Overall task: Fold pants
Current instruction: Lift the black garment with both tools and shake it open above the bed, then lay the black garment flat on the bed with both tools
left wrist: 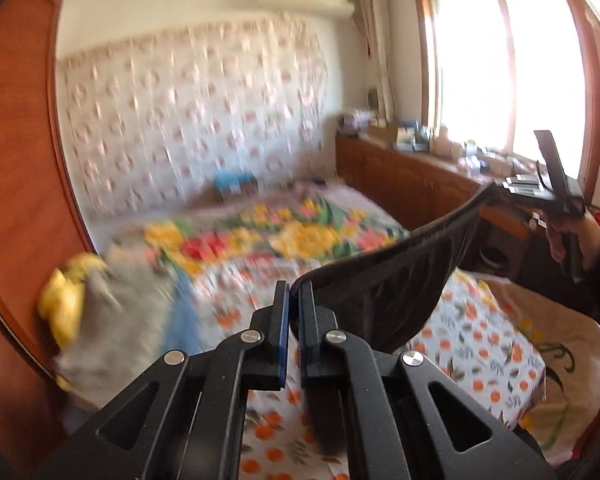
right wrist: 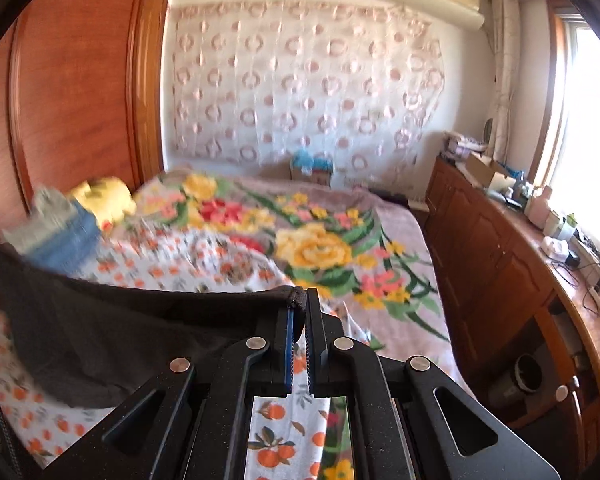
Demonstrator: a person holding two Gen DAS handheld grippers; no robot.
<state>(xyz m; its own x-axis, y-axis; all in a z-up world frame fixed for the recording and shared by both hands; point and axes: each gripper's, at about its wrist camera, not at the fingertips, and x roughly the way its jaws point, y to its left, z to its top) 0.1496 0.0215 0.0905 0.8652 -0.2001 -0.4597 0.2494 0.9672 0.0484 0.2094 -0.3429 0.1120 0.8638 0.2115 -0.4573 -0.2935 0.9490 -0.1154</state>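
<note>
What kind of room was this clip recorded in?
A home bedroom, most likely. A bed with a floral blanket fills the middle, a wooden wardrobe stands to its left, and a cluttered wooden cabinet runs along under the window.

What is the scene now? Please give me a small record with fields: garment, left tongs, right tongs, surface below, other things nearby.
garment: black pants, lifted above the bed, top edge stretched between both tongs
left tongs: left tongs shut on one end of the pants edge
right tongs: right tongs shut on the other end of the pants edge
surface below: bed with orange-fruit sheet and flowered blanket
other things nearby: grey and blue folded clothes, wooden cabinet below the window
</note>
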